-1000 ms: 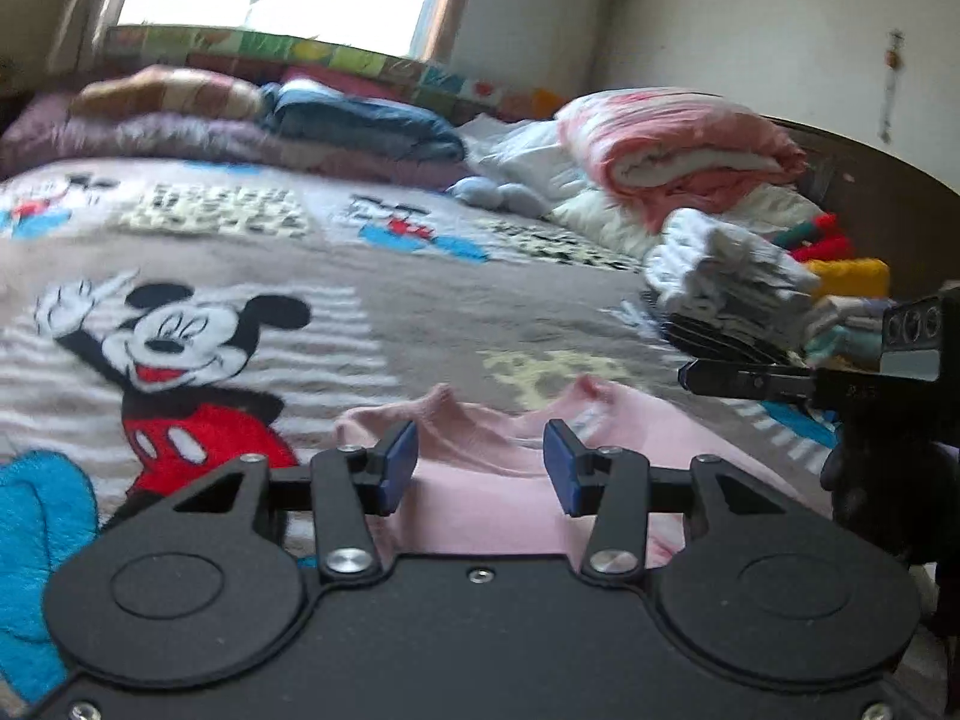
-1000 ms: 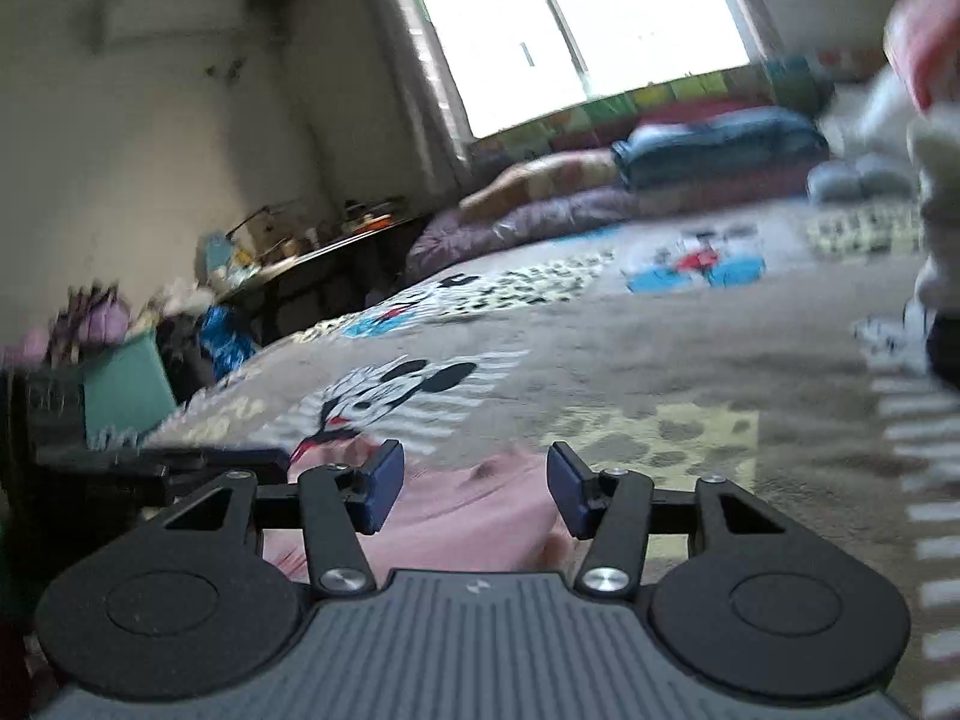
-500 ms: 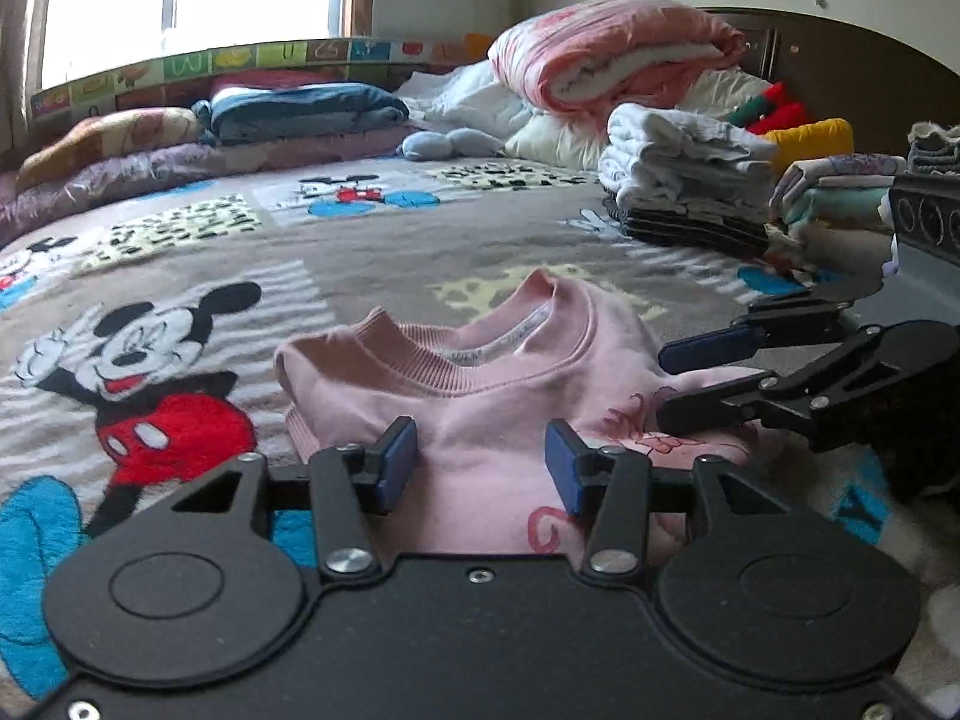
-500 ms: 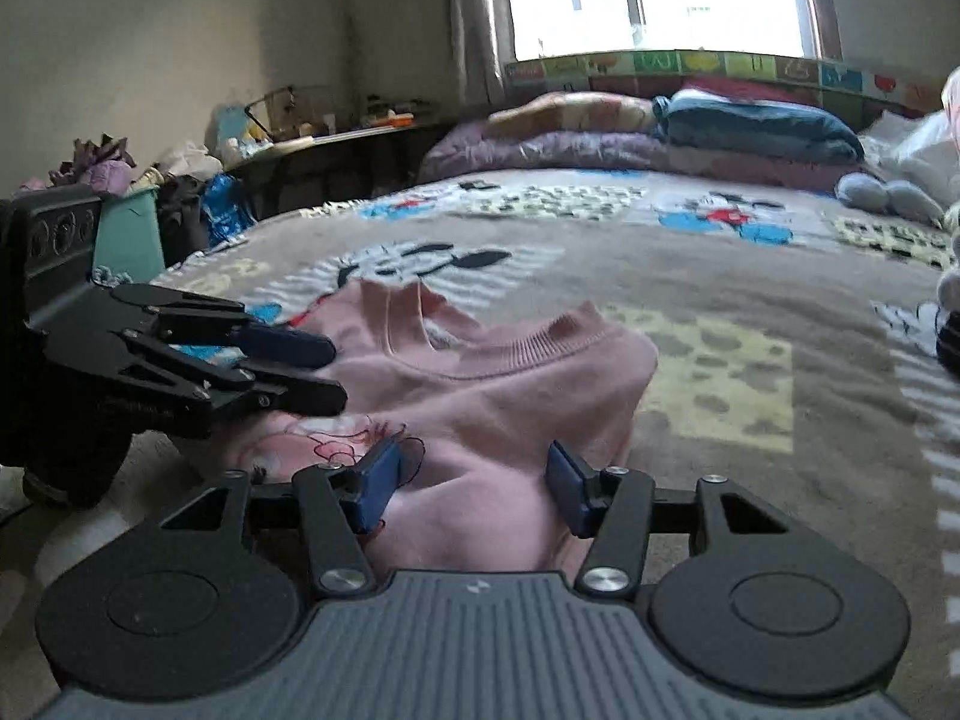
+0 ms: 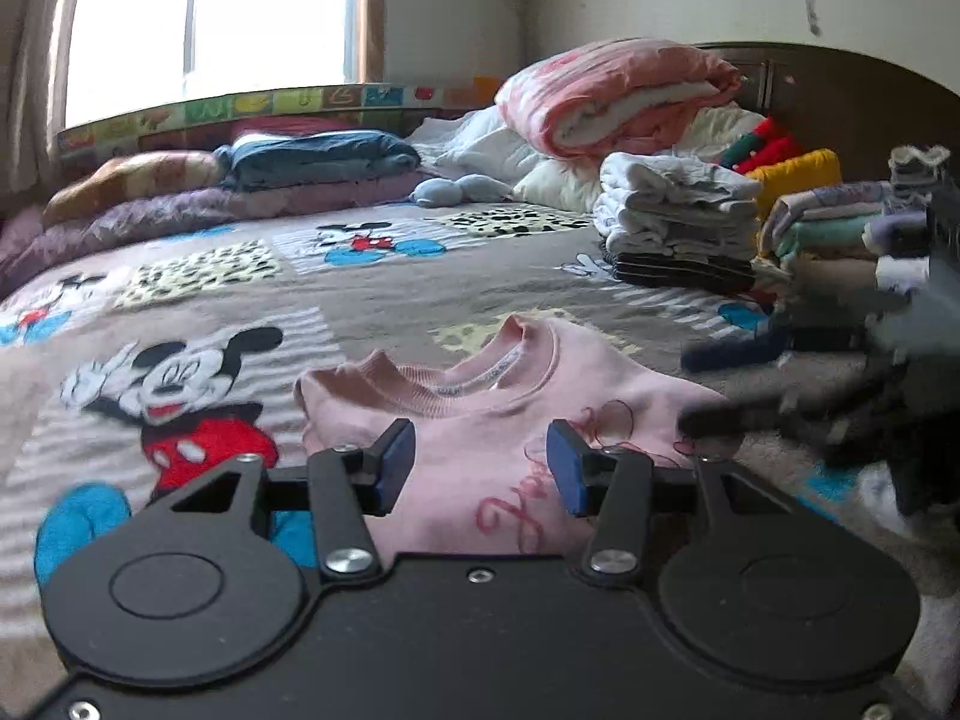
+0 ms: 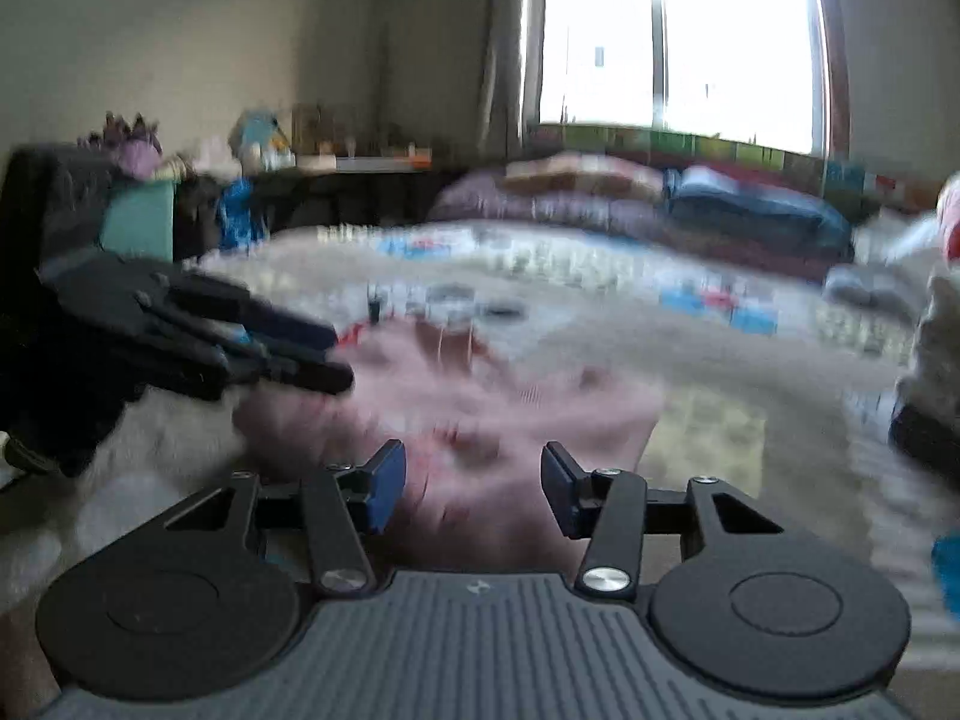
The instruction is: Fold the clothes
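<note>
1. The pink sweatshirt [image 5: 510,420] lies folded on the Mickey Mouse blanket [image 5: 198,396] on the bed, collar toward the window, just beyond both tools.
2. The left tongs [image 5: 480,468] are spread with nothing between them, hovering over the sweatshirt's near edge much as half a second ago.
3. The right tongs [image 6: 473,486] are also spread and empty; their view has turned blurry since the last frame, so they are swinging.
4. In the left view, the right tool now sits smeared at the sweatshirt's right side.
5. Stacks of folded laundry [image 5: 678,228] stand behind, well apart.
</note>
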Demonstrator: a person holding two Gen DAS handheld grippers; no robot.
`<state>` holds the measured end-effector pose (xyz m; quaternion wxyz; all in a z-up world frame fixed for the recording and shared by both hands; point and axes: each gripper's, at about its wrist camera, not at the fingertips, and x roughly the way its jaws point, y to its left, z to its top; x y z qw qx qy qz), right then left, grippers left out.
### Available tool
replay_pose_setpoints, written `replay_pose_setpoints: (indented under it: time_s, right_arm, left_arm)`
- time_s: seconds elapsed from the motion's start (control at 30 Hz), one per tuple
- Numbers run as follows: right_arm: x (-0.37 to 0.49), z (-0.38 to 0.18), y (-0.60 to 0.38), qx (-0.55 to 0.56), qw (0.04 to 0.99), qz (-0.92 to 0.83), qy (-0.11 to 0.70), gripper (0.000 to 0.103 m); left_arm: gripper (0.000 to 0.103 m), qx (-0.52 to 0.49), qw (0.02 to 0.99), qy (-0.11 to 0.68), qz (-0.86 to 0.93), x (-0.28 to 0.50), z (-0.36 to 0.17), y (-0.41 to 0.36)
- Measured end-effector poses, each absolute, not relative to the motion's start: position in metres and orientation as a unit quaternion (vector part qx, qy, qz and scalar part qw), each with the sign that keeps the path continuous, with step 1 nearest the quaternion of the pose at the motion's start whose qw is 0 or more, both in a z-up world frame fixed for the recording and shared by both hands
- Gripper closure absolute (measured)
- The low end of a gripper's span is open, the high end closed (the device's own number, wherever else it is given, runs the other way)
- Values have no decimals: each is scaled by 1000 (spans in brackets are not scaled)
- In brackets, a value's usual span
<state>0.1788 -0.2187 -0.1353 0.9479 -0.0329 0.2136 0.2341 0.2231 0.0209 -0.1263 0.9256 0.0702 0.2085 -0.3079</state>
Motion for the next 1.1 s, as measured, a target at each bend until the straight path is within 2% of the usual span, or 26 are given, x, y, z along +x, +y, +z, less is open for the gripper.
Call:
replay_pose_setpoints:
  time_s: [0.47, 0.7, 0.8, 1.0, 1.1]
  right_arm:
    - [195, -151, -222, 11, 937, 219, 272, 48]
    - [160, -142, -250, 109, 947, 182, 242, 46]
    - [158, -139, -247, 97, 953, 171, 232, 46]
    - [184, -129, -215, 33, 954, 190, 229, 46]
    - [199, -142, -206, 32, 944, 191, 265, 47]
  left_arm:
    - [49, 46, 916, 258, -304, 240, -153, 20]
    - [49, -27, 941, 210, -265, 206, -126, 39]
    - [49, -20, 944, 189, -269, 203, -113, 33]
    - [49, -12, 938, 208, -278, 268, -101, 26]
    - [49, -46, 926, 240, -288, 310, -107, 30]
